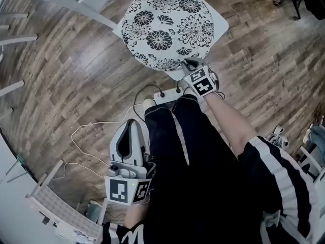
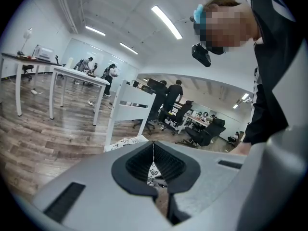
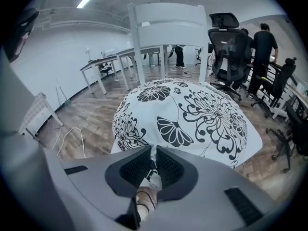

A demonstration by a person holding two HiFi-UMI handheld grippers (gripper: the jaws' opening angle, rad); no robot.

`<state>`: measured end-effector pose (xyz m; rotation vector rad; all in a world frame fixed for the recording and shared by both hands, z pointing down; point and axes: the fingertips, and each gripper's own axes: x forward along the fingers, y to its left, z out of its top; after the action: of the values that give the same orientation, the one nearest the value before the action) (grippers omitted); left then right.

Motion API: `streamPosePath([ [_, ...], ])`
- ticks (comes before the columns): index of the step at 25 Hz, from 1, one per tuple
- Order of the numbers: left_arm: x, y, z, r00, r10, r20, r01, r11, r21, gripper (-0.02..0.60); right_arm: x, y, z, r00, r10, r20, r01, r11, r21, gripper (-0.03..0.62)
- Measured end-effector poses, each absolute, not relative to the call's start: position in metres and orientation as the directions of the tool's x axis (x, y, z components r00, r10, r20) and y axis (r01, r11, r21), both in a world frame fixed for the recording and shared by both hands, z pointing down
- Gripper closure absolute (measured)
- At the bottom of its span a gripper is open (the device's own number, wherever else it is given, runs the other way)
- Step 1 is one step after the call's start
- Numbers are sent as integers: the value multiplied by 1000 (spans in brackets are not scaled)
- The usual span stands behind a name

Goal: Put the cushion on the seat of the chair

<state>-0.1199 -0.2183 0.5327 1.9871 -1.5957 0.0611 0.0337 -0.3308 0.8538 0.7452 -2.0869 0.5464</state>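
Floral cushion (image 1: 167,27) lies on chair (image 1: 219,20) seat, seen from above, white seat corners showing around it. Right gripper (image 1: 193,69) nearly closed, pinching cushion's near edge between its pads. Left gripper (image 1: 131,128) closed, empty, held low beside person's leg. Risks (judged, not seen): drawing right gripper away before jaws part would drag cushion off seat's front; tugging sideways could leave it askew.
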Motion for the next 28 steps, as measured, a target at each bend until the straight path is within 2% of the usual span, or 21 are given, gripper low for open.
streamPosePath([
  [8,-118,-224,529,288,-875,388,-910,-124,397,575,35,-328,862,-442,-254,861,-659,743,-119,554],
  [16,-117,-224,521,293,-875,385,-913,-137,383,575,32,-326,865,-438,-204,876,-697,693,-187,498],
  [24,-109,-224,514,308,-877,369,-914,-165,370,575,35,-320,843,-511,-265,818,-747,608,-269,462],
  [28,-105,-229,503,313,-887,340,-914,-184,360,575,36,-318,813,-530,-321,785,-738,630,-241,462],
])
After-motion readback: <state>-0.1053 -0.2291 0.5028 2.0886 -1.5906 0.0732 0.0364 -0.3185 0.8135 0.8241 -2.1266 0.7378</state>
